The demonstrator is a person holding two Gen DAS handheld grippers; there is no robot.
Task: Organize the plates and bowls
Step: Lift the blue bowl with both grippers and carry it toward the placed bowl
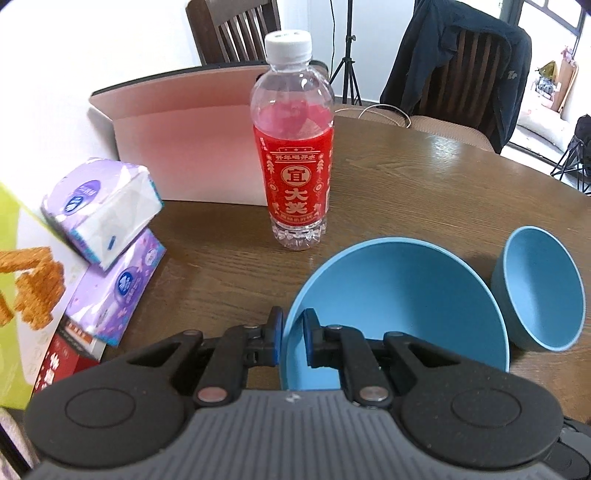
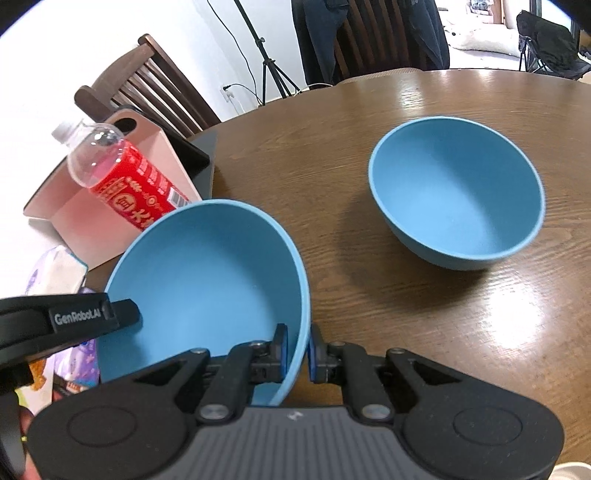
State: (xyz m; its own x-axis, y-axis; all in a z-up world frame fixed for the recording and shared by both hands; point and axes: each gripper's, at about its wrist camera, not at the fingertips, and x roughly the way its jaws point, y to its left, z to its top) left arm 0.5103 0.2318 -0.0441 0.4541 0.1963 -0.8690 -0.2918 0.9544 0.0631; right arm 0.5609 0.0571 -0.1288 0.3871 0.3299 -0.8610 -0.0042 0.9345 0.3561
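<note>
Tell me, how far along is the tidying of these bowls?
Nothing looks stacked yet. In hand: both claws, left and right, pinch opposite rims of the large blue bowl, which appears lifted off the wooden table. Left: it probably has to join the second blue bowl sitting alone nearby. No plates are in view.

Two blue bowls [image 2: 207,280] [image 2: 458,192], one water bottle [image 1: 293,147], two tissue packs [image 1: 103,210] [image 1: 118,291], two chairs [image 1: 236,29] [image 1: 472,70].
</note>
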